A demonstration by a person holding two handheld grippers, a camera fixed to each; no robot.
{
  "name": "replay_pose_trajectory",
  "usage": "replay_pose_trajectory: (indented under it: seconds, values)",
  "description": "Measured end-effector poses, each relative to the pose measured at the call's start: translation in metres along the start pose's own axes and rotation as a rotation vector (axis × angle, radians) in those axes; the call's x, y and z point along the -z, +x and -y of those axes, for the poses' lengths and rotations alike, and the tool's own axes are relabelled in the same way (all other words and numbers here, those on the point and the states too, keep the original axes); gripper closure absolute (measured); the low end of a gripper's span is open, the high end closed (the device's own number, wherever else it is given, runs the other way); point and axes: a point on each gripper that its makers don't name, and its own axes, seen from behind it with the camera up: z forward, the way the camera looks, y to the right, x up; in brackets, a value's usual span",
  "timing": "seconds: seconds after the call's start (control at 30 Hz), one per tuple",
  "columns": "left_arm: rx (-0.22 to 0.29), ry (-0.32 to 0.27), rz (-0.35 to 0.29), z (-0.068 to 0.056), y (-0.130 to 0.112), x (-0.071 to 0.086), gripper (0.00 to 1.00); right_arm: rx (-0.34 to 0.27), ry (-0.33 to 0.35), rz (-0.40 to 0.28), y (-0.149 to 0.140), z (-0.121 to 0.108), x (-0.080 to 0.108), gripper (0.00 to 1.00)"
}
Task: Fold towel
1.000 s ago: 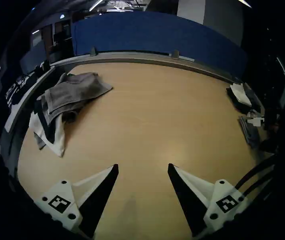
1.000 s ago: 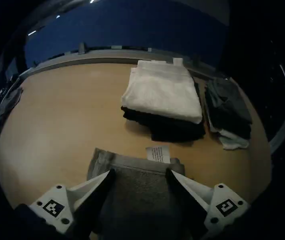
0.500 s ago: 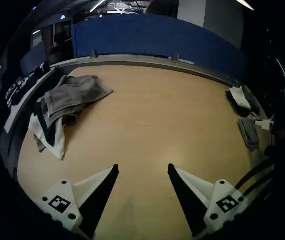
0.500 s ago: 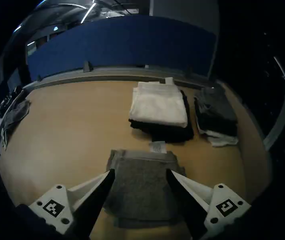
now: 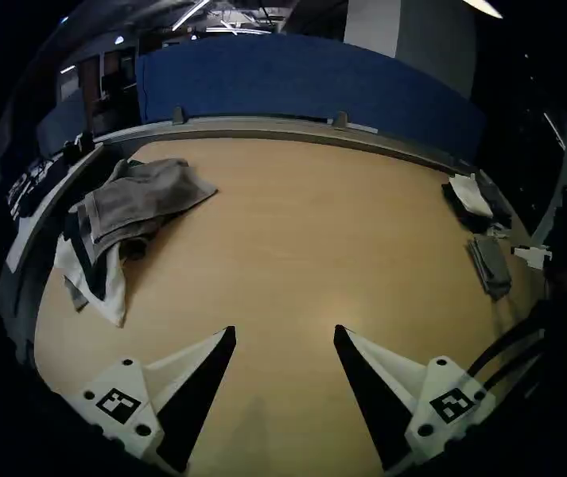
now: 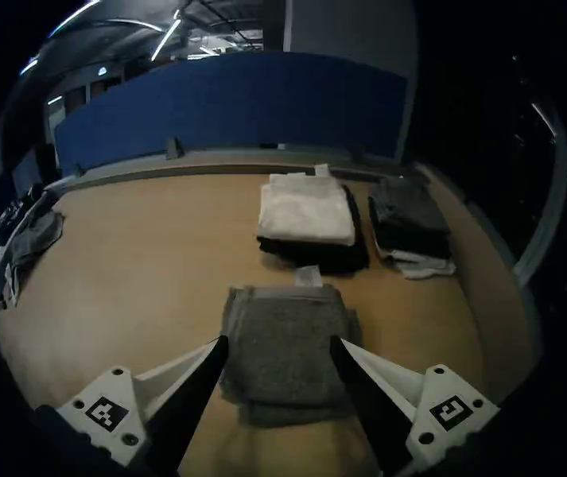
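Smooth, pale wood-look table (image 5: 307, 215) with a soft sheen. At the centre of the right gripper view, a folded grey towel (image 6: 287, 350) of rough, matt terry cloth. Above it, a white towel (image 6: 305, 211) of fluffy cloth. At left in the left gripper view, a heap of towels (image 5: 136, 203) in limp matt cloth. The blue partition (image 5: 299, 79) looks matt and fabric-covered. The left gripper (image 5: 283, 330) and right gripper (image 6: 277, 340) have matt white plastic fingers with black inner faces.

Table: light wooden top (image 5: 307, 230), grey rim
Divider: blue partition (image 5: 299, 79) behind table
Ceiling: strip lights (image 6: 170, 33), dim room
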Motion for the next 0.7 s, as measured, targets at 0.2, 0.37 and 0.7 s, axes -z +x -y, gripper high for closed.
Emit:
replay_pose_trajectory:
  seconds: [0.2,0.37,0.7]
  values:
    - [-0.001,-0.019,-0.049,-0.004,0.013,0.002,0.08,-0.038,-0.003,-0.150,0.024,0.005,0.018,0.01]
    - [-0.004,-0.031,-0.107,-0.006,0.026,0.005,0.08,-0.076,0.012,-0.292,0.043,0.014,0.038,0.00]
    - [-0.006,-0.050,-0.312,-0.005,0.074,0.023,0.08,-0.078,-0.020,-0.558,0.082,0.023,0.092,0.00]
